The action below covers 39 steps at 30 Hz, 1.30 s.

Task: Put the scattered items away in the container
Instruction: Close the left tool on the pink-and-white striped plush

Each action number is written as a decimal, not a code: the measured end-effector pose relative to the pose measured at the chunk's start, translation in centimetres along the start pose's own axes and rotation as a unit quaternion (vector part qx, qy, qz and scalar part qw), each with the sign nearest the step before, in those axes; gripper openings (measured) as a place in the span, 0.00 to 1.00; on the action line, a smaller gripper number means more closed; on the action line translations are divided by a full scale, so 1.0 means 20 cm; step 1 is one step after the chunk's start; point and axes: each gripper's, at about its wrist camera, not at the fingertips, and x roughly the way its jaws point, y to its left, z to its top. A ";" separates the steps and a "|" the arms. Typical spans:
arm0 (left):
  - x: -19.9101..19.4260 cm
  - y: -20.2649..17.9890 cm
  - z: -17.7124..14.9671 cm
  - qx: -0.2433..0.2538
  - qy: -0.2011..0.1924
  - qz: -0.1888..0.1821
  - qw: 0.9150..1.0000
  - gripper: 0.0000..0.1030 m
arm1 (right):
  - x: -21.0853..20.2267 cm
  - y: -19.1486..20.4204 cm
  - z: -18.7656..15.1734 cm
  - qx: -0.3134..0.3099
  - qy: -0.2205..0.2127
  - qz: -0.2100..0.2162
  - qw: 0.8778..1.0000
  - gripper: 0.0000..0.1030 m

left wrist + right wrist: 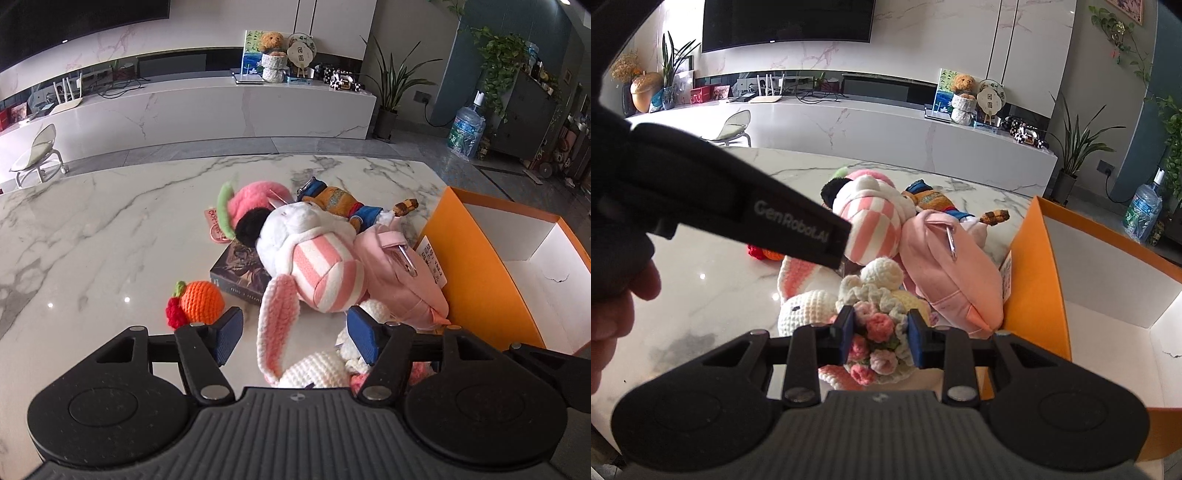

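On the marble table: a heap of soft toys sits just left of the orange box; nothing visible inside the box so far
Right gripper: clenched on the crochet flower bouquet, pads pressing it from both sides; the bouquet is low at 6 o'clock in the right wrist view, still down among the pile
Left gripper: jaws spread wide, holding nothing; it hovers over the long pink ear of the crochet bunny
Box: at 3 o'clock of the heap, its orange wall touching the pink pouch; white interior open on top
Rest of the pile: striped plush in the middle, a book under it, crochet orange at 9 o'clock, a small bear doll at 12 o'clock
Step in hand: looks like the grab on the bouquet is done and the lift is next; basically the very start of the tidy
Next move: I'd guess lift it clear of the bunny, swing toward 3 o'clock over the orange wall, then let go inside; the wall is tall so it needs height first
Watch out: yarn could snag on the neighbours and drag them along
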 end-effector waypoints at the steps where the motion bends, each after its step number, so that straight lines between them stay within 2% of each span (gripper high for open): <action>1: 0.02 -0.01 0.02 0.002 0.001 -0.001 1.000 0.71 | 0.02 -0.01 0.01 -0.001 0.002 0.005 1.000 0.32; 5: 0.10 -0.04 0.09 0.008 0.005 -0.005 1.000 0.72 | 0.07 -0.03 0.06 -0.005 0.008 0.027 1.000 0.32; 7: 0.13 -0.05 0.11 0.009 0.005 -0.009 1.000 0.76 | 0.09 -0.04 0.07 -0.007 0.011 0.034 0.999 0.32; 10: 0.18 -0.07 0.12 0.011 0.007 -0.003 1.000 0.77 | 0.10 -0.04 0.09 -0.006 0.015 0.041 0.999 0.33; 11: 0.19 -0.07 0.13 0.011 0.008 -0.002 1.000 0.76 | 0.10 -0.05 0.09 -0.003 0.015 0.043 0.999 0.33; 12: 0.20 -0.07 0.13 0.012 0.007 -0.003 1.000 0.64 | 0.10 -0.05 0.09 -0.001 0.015 0.045 0.999 0.33; 13: 0.20 -0.07 0.13 0.013 0.006 -0.004 1.000 0.60 | 0.10 -0.06 0.09 0.003 0.015 0.047 0.999 0.33; 19: 0.16 -0.05 0.11 0.013 -0.003 -0.008 1.000 0.54 | 0.09 -0.06 0.08 0.008 0.015 0.048 0.999 0.33; 27: 0.02 -0.02 0.10 0.015 -0.026 0.000 1.000 0.52 | 0.01 -0.05 0.09 0.017 0.012 0.048 0.999 0.33; 39: -0.38 0.02 0.10 0.007 -0.095 0.015 0.995 0.52 | -0.31 -0.01 0.09 0.003 -0.043 0.019 0.999 0.33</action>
